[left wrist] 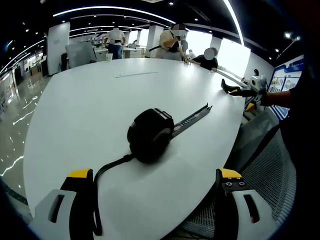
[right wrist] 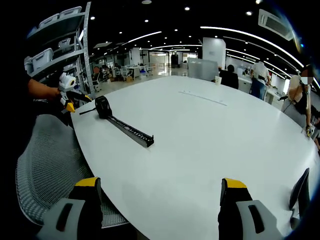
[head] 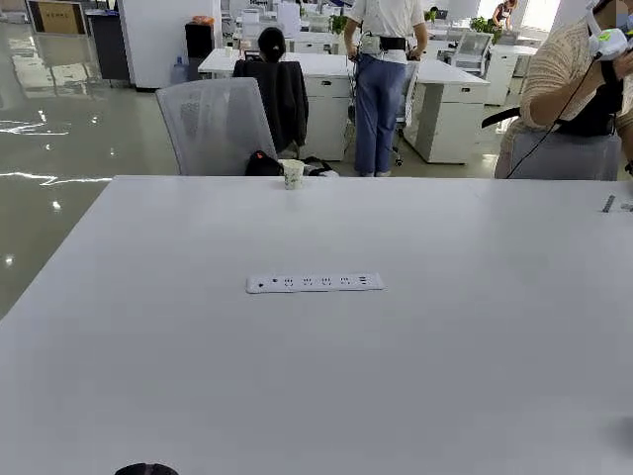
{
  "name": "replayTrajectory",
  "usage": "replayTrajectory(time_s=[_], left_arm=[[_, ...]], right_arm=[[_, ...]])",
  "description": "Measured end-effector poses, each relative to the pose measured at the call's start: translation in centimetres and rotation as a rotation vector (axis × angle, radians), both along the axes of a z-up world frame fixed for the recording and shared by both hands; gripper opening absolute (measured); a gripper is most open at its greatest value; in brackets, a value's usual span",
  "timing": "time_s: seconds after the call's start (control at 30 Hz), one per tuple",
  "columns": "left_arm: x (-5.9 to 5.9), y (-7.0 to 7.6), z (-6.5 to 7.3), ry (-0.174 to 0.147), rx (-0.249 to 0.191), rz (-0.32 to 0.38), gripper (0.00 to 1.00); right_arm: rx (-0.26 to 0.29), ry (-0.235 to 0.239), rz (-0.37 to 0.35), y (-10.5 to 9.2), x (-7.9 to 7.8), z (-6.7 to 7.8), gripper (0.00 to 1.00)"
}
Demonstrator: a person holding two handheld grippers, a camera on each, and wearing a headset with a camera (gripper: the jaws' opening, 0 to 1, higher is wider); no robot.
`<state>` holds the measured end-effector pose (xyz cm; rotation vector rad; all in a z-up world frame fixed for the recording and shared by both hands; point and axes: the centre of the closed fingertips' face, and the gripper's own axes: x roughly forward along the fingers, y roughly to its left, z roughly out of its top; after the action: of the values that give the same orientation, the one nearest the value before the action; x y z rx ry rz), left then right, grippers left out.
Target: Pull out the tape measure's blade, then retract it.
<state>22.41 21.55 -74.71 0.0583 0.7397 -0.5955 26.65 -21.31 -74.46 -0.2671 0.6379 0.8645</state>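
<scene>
Both left tongs [left wrist: 154, 177] and right tongs [right wrist: 160, 184] gape empty — black tape measure [left wrist: 150, 134] on tabletop [left wrist: 75, 100], blade [left wrist: 192, 118] partly out.

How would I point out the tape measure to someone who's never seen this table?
Look at the big white table, near its edge. The tape measure is a round black case with a dark blade partly pulled out, unlike the flat white power strip mid-table.

A white table [head: 475, 346] carries a power strip [head: 315, 283] lying flat. Beyond the strip stands a paper cup [head: 292, 173] — nearer than it, a tape measure [left wrist: 150, 134], blade [left wrist: 192, 118] out.
</scene>
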Motion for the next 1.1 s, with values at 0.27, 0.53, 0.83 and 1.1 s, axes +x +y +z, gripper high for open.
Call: replayTrajectory(time_s=[0.27,0.53,0.83,1.1], left_arm=[[0.5,-0.3,0.1,-0.001,0.006,-0.01,0.99],[2.3,-1.3,1.4,-0.05,-0.012,0.019,0.99],[3.7,-2.5,0.5,-0.039,0.005,0.035,0.99],[4.1,-3.5,0.1,-0.018,0.001,0.03,0.99]], right_arm=[[-0.018,0.022,0.002,0.2,0.4,0.1,0.99],[-0.053,0.035,0.064,1.6,1.2,-0.4,0.99],[-0.071,0.048,0.118,3.3,3.0,-0.1,0.99],[-0.113,0.066,0.208,4.5,3.6,-0.2,0.99]])
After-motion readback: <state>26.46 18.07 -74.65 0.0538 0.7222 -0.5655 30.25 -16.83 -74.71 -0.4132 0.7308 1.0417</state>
